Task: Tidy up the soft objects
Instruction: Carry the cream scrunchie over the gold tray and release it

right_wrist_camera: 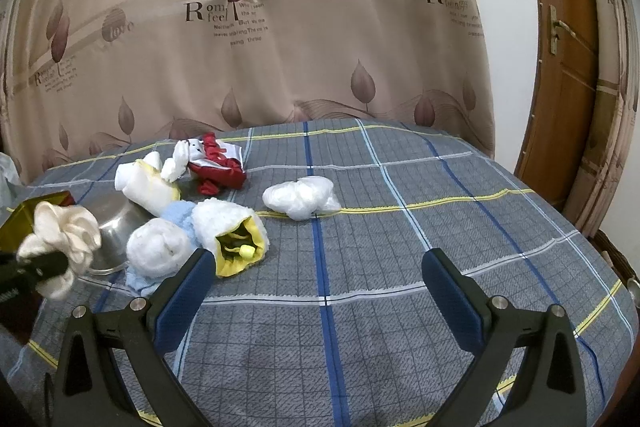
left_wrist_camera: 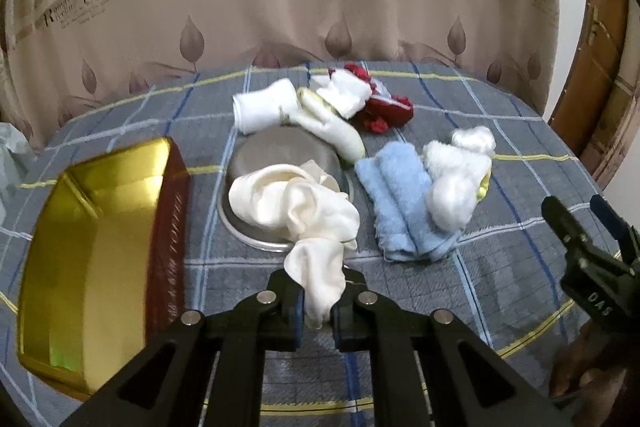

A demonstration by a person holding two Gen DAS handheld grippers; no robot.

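Observation:
My left gripper [left_wrist_camera: 322,291] is shut on one end of a cream cloth [left_wrist_camera: 296,207]. The rest of the cloth drapes over a steel bowl [left_wrist_camera: 280,147] just beyond the fingers. In the right wrist view the same cream cloth [right_wrist_camera: 64,235] hangs bunched from the left gripper [right_wrist_camera: 36,269] at the far left. My right gripper [right_wrist_camera: 320,263] stands open over bare tablecloth, with nothing between its fingers. A folded blue towel [left_wrist_camera: 404,203] and a fluffy white pouch with yellow lining [right_wrist_camera: 234,231] lie right of the bowl.
A gold tin box [left_wrist_camera: 100,247] sits left of the bowl. White socks [left_wrist_camera: 264,107] and a red-and-white item [left_wrist_camera: 392,111] lie behind it. A white crumpled lump [right_wrist_camera: 304,197] rests mid-table. A curtain hangs behind the checked table [right_wrist_camera: 440,187], and a wooden door [right_wrist_camera: 568,67] stands right.

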